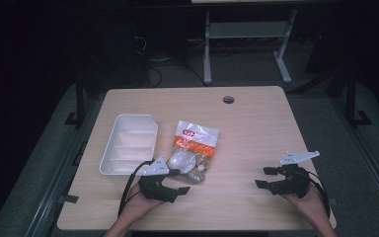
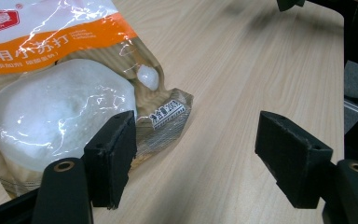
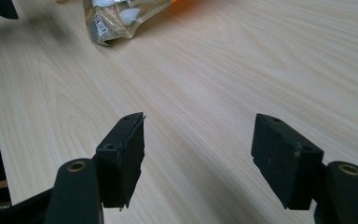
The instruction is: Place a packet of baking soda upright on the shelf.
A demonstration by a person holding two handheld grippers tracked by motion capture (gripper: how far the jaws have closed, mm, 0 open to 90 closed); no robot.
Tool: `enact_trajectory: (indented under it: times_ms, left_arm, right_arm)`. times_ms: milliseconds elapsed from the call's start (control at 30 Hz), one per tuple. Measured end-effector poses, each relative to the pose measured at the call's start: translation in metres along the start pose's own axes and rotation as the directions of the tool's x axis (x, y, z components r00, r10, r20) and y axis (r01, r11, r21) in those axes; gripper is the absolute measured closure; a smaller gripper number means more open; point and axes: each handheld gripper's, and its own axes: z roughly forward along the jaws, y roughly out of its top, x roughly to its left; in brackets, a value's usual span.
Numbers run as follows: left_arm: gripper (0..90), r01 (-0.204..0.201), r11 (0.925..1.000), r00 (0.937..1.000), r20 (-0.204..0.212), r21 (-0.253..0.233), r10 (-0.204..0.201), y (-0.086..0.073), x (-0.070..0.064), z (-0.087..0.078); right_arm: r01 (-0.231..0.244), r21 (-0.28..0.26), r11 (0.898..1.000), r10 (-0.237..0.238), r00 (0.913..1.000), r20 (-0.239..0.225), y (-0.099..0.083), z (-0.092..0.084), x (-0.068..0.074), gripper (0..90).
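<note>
Bag of white powder lies flat near the middle of the table, its sealed bottom end toward the person and its orange-and-white printed top pointing away. Nearest the person, the left claw sits at that bottom end with jaws spread wide and nothing between them; in the left gripper view one jaw stands just beside the bag's bulging powder lump, the other over bare wood, so I judge a close from here would pinch only a crinkled corner of film. Thin film could slip out, tear, or let the heavy lump swing and drag the bag. The right claw hovers well apart on the right, also wide open and empty, pointed across bare table toward the bag's corner. Farther off, a white tray with compartments lies just left of the bag; a sideways tug might shove the bag against it.
</note>
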Motion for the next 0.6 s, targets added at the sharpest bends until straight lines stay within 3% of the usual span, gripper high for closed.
enact_trajectory:
  times_ms: [300,600]
  left_arm:
    - [38.0,-0.002,1.0,0.9997,-0.023,-0.008,0.002,0.002,0.0,-0.001]
    - [52.5,0.071,0.9972,0.9937,-0.085,-0.023,-0.073,0.005,0.012,-0.002]
  right_arm:
    - [0.005,0.003,1.0,-0.005,1.0,-0.003,0.001,0.003,0.002,33.7]
    - [0.005,0.002,1.0,-0.005,1.0,0.001,0.004,0.005,0.004,32.4]
